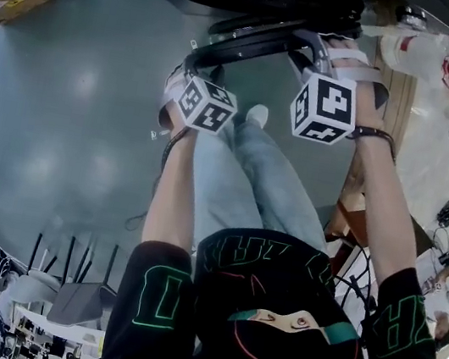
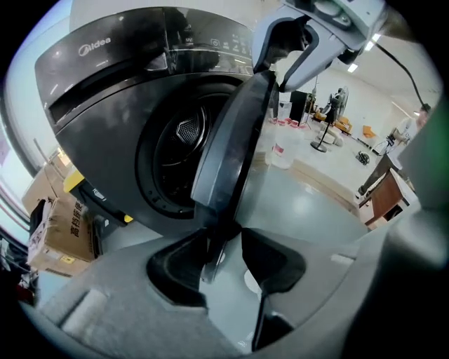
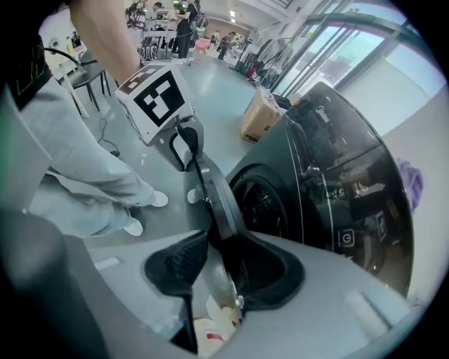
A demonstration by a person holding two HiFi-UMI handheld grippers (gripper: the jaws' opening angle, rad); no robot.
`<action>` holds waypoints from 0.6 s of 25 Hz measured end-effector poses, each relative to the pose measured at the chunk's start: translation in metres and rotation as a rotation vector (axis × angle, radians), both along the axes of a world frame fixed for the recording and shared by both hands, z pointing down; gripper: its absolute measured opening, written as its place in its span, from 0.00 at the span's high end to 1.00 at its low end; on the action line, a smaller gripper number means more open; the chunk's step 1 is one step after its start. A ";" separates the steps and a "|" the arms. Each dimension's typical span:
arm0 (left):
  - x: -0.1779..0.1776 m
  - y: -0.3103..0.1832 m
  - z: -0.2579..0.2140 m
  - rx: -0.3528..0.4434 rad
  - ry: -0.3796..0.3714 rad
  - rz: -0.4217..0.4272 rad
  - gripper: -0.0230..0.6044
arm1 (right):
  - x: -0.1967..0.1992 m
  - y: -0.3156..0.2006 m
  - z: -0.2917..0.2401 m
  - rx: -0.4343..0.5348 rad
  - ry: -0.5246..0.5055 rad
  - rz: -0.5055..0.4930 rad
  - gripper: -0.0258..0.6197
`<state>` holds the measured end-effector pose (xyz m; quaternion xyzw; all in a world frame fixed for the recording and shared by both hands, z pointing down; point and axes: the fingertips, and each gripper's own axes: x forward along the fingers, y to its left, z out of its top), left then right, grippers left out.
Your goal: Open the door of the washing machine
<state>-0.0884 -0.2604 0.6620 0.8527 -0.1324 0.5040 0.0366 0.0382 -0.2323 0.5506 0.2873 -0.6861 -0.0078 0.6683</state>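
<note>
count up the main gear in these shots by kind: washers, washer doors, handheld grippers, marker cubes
washing machine: 1
door: 1
grippers: 2 (left gripper, right gripper)
marker cubes: 2 (left cube, right cube)
total: 6

1. A glossy grey-blue floor [image 2: 309,203] is carrying everything.
2. A dark grey front-loading washing machine [image 2: 105,112] is standing on it.
3. A brown printed cardboard box [image 2: 59,235] is sitting just beside the machine.
4. 2 white shoes [image 3: 160,199] are standing near the machine.
5. A white plastic jug [image 2: 280,156] is standing farther off.
</note>
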 end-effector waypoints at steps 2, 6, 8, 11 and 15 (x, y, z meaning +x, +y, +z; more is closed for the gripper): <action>-0.002 0.009 0.000 0.000 -0.002 -0.017 0.70 | -0.002 0.005 0.000 0.006 -0.003 -0.020 0.72; -0.005 0.029 0.000 0.009 -0.007 -0.056 0.70 | -0.003 0.019 0.000 0.030 -0.012 -0.063 0.71; -0.005 0.040 0.000 0.012 -0.009 -0.081 0.70 | -0.004 0.027 0.000 0.037 -0.012 -0.086 0.71; -0.006 0.056 0.002 0.007 -0.004 -0.130 0.70 | -0.005 0.037 0.001 0.040 -0.013 -0.118 0.71; -0.007 0.078 0.003 -0.008 0.000 -0.169 0.70 | -0.005 0.051 0.003 0.031 -0.003 -0.154 0.70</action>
